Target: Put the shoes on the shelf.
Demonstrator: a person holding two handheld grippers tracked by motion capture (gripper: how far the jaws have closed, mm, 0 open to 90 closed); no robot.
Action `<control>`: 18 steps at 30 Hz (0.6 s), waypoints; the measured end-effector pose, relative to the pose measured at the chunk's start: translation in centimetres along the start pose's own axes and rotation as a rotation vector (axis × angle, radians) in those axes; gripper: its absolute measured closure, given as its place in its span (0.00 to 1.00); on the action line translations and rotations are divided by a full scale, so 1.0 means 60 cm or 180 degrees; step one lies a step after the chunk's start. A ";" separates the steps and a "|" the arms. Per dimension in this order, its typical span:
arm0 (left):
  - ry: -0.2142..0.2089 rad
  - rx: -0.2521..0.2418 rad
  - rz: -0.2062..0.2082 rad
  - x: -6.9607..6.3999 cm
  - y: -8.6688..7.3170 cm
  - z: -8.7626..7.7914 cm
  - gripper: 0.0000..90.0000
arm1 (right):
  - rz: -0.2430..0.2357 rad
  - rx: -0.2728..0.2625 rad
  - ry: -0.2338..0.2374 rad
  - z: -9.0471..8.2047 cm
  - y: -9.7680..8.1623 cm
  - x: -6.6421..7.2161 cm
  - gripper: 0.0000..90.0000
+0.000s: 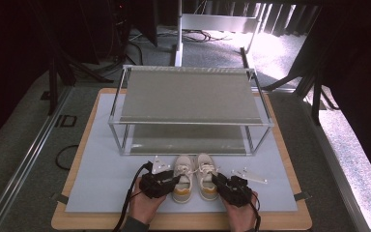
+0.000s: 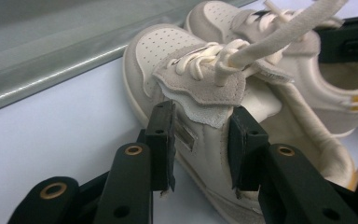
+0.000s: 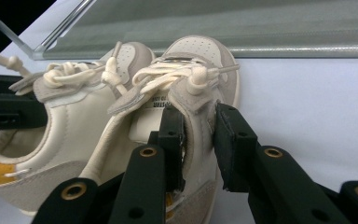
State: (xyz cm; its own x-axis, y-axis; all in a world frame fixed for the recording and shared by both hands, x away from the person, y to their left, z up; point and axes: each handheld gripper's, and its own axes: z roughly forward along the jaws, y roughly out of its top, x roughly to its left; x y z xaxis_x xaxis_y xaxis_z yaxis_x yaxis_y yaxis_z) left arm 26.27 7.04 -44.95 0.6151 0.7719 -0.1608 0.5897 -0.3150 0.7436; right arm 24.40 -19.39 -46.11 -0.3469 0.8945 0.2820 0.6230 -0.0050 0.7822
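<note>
Two hands come in from the desk's near edge, each holding a black gripper aimed forward and slightly inward at a pair of shoes. The left hand (image 1: pixel 144 205) carries the left gripper (image 1: pixel 173 181), whose jaws straddle the outer side wall of the left shoe (image 1: pixel 182 178); in the left gripper view one jaw sits outside the wall and the other inside the opening, narrowed onto the collar just under the tongue. The right hand (image 1: pixel 241 215) carries the right gripper (image 1: pixel 218 181), jaws likewise narrowed onto the outer side wall of the right shoe (image 1: pixel 206 175), one pad inside by the tongue label, one outside.

The shoes stand side by side, touching, toes pointing away, near the middle of the desk's near edge on a pale grey mat (image 1: pixel 101 179). They are small cream sneakers with smooth leather sides, perforated toe caps, grey suede trim around the eyelets, thick off-white laces tied in knots, and a yellow patch at the heel. The gripper jaws are flat, matte, with brass-ringed holes.

Just beyond the toes stands a two-level rack (image 1: pixel 188 96) with a thin metal frame and flat grey shelves. The desk (image 1: pixel 77 164) shows a light wood rim around the mat.
</note>
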 end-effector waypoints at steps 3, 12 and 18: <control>-0.0018 -0.0025 -0.0048 -0.003 0.000 0.001 0.70 | -0.0002 0.0049 0.0058 -0.001 0.000 0.006 0.79; -0.0101 -0.0105 -0.0168 -0.001 -0.006 0.013 0.59 | -0.0018 0.0161 0.0215 -0.001 0.005 0.002 0.71; -0.0086 -0.0112 -0.0218 -0.002 -0.007 0.018 0.61 | -0.0079 0.0345 0.0211 0.014 0.015 0.004 0.68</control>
State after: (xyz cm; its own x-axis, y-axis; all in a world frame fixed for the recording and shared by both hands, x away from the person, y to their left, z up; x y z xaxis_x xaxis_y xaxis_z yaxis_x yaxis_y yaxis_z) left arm 26.51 6.49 -45.91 0.5880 0.7757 -0.2293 0.6124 -0.2419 0.7526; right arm 25.45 -18.82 -45.78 -0.4065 0.8622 0.3023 0.6845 0.0683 0.7258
